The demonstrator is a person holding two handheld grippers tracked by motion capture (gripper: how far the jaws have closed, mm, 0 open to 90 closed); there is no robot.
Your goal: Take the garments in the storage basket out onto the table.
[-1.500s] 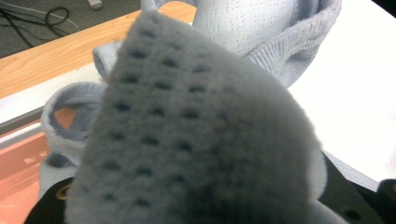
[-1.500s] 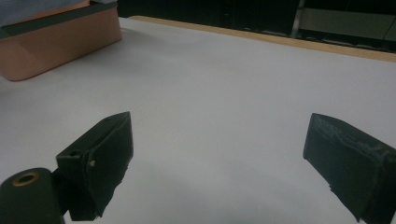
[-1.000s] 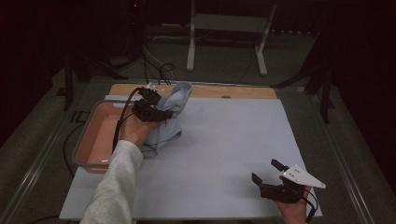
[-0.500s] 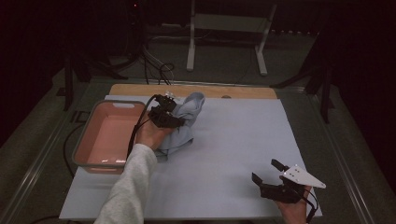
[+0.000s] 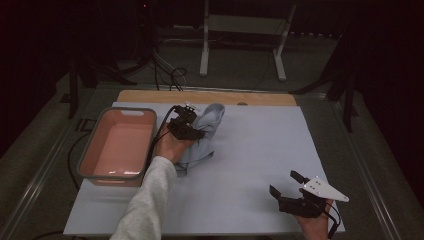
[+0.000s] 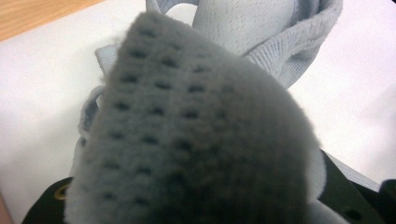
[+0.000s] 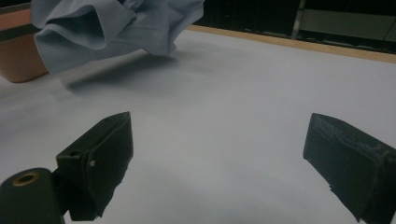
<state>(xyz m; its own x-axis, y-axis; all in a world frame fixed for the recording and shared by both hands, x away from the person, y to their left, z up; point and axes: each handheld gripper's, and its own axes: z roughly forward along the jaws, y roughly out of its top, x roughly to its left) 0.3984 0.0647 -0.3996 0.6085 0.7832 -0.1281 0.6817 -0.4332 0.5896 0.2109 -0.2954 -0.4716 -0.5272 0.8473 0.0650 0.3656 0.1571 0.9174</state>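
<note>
Left claw (image 5: 192, 131): clenched on the pale blue garment (image 5: 202, 142).
Garment: far-left part of the desk (image 5: 260, 150), just right of the pink tub (image 5: 117, 145).
Right claw (image 5: 284, 186): released, near-right.

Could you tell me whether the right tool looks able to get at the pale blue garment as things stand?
Probably yes: the right tool stands open, and bare white table cover lies between it and the pale blue garment, which the left tool holds.
</note>
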